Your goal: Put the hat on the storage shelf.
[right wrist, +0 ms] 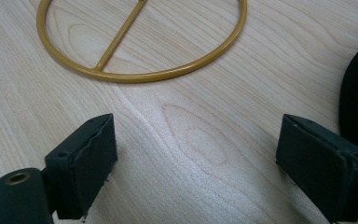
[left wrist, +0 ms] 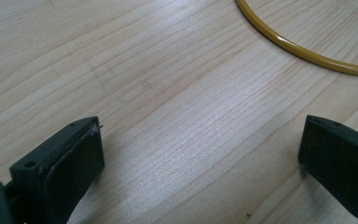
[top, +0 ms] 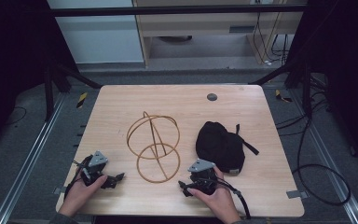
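The left gripper (top: pixel 114 179) is resting low on the desk (top: pixel 121 107) near its front left corner, jaws standing wide with only bare wood between them. In the left gripper view, an arc of the stand's base ring is curving past just ahead and to one side, not touching either jaw. The right gripper (top: pixel 185 186) is sitting at the front of the desk, right of centre, its jaws also spread wide and holding nothing. In the right gripper view, the base ring is lying flat on the wood just ahead of the jaws, apart from them. The gold wire stand (top: pixel 154 145) is standing between the two grippers, near the desk's middle, its upper ring rising upright from the base ring. The black cap (top: pixel 220 145) is lying just right of the stand, close behind the right gripper.
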Motion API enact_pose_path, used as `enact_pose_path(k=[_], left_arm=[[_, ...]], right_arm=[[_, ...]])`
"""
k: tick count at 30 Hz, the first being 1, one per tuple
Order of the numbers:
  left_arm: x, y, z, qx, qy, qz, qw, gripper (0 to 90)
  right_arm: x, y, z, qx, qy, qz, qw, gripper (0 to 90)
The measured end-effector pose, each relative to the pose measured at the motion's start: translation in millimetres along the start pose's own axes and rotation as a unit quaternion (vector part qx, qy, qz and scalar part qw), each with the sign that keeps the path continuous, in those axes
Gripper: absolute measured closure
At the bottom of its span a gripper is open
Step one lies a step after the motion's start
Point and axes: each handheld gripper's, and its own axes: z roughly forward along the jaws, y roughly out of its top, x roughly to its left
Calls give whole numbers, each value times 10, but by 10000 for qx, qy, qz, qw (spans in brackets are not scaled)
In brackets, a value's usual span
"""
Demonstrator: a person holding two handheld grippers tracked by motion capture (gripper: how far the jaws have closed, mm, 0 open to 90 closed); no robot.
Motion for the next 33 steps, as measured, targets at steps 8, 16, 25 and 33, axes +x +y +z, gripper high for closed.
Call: enact_pose_path(k=[8,16,25,33], left_arm=[[0,0,0,2,-7,8,10000,0],[-2,1,-1,5,-14,26,10000,0],[-18,-5,-7,4,-26,20,10000,0],[-20,-6,-8,4,-28,23,10000,0]], right_arm=[[8,7,6,46,-44,30,10000,99],[46,26,-46,166,-112,-78,9998,109],[-17,399,-695,236,-741,-876,9931,100],[-538,543,-1031,915,-1008,-490,9895,88]])
